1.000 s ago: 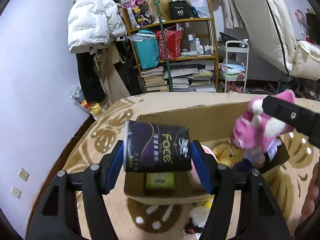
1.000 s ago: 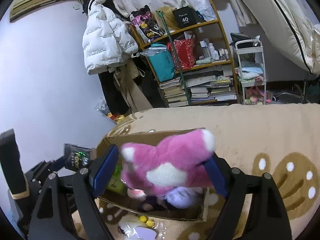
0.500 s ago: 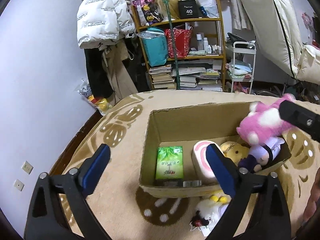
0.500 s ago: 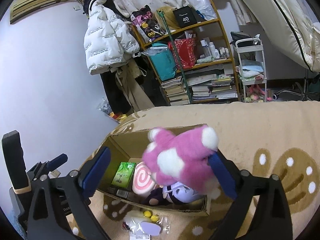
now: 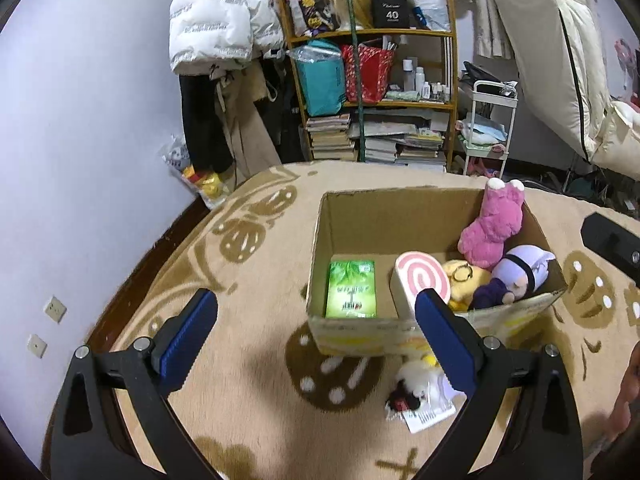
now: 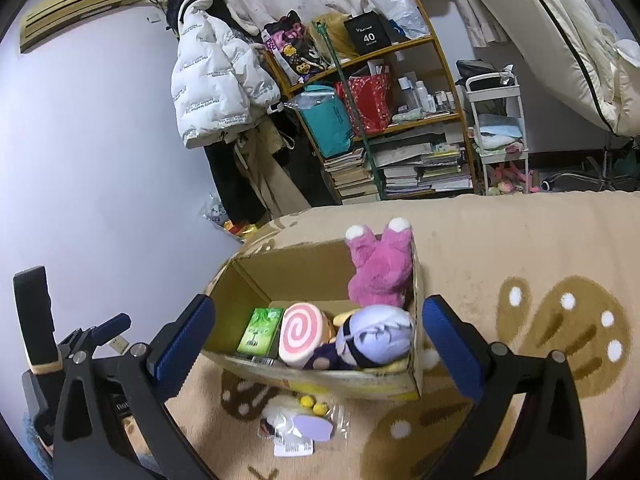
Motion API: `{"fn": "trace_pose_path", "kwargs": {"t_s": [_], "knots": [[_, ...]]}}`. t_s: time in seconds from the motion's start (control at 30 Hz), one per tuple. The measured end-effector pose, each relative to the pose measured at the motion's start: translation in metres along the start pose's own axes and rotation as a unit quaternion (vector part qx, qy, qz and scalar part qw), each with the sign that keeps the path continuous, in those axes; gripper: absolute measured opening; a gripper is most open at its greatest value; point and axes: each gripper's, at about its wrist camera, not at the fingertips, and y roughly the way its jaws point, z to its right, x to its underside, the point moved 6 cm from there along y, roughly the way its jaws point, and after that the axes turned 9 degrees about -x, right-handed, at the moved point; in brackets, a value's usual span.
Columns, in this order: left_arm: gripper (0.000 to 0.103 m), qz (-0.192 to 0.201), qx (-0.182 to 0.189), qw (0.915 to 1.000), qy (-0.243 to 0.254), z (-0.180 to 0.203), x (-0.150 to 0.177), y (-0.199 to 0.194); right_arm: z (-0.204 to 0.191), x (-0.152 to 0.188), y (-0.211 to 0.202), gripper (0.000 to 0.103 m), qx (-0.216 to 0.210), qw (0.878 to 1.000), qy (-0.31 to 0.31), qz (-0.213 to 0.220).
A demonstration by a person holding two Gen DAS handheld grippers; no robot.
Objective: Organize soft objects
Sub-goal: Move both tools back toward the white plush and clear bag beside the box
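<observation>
An open cardboard box stands on the beige rug. Inside it lie a green tissue pack, a pink swirl cushion, a yellow plush and a purple plush. A pink plush leans in the back right corner. My left gripper hangs open and empty just before the box's front wall. My right gripper is also open and empty, nearer the box's right end, with the pink plush beyond it. A small bagged toy lies on the rug in front of the box.
A crowded shelf of books and bags, a white puffer jacket and a white cart line the far wall. The rug ends at dark wooden floor by the left wall.
The left gripper opened and the dark tissue pack dropped out of it. The right gripper opened and the pink plush fell into the box's corner. Both grippers pulled back from the box.
</observation>
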Motion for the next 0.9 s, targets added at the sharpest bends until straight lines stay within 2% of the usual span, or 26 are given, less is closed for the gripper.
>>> {"fn": "trace_pose_path", "kwargs": {"t_s": [0.4, 0.9], "knots": [[0.098, -0.052, 0.008, 0.9986, -0.004, -0.017, 0.027, -0.014, -0.02, 0.023, -0.014, 0.103, 0.004, 1.0, -0.013, -0.027], [0.098, -0.108, 0.014, 0.9939, 0.018, -0.003, 0.048, 0.019, -0.011, 0.047, 0.01, 0.103, 0.027, 0.997, 0.004, -0.069]]}}
